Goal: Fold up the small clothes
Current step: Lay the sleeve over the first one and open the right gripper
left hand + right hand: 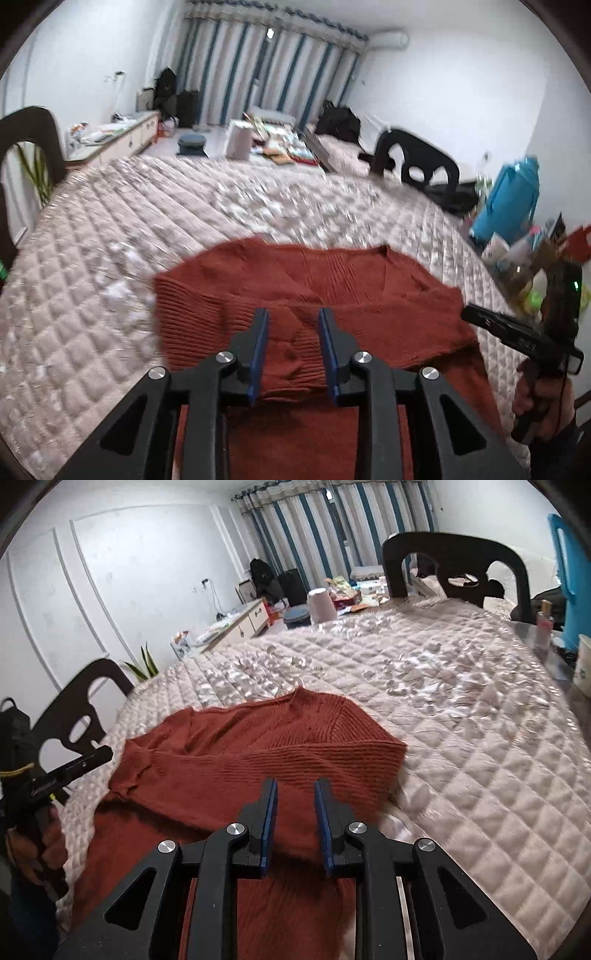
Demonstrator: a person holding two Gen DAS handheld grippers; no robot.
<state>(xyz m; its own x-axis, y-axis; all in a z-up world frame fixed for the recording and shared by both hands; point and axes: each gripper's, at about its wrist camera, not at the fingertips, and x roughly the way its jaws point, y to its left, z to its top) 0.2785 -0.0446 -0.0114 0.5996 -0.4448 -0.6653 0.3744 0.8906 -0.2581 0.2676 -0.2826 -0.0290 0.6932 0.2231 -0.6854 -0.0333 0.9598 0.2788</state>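
A rust-red knitted sweater (314, 295) lies on the quilted table cover, sleeves folded across its body; it also shows in the right wrist view (258, 746). My left gripper (293, 325) hovers over the sweater's left sleeve fold with its blue pads apart, holding nothing. My right gripper (295, 797) hovers over the sweater's right side, pads apart and empty. The right gripper's body (524, 336) shows at the right edge of the left wrist view. The left gripper's body (55, 775) shows at the left edge of the right wrist view.
The beige quilted cover (461, 720) spreads over a large table. Dark chairs stand at the far side (454, 565) and left (81, 716). A blue jug (509, 199) and several small items crowd the table's right edge.
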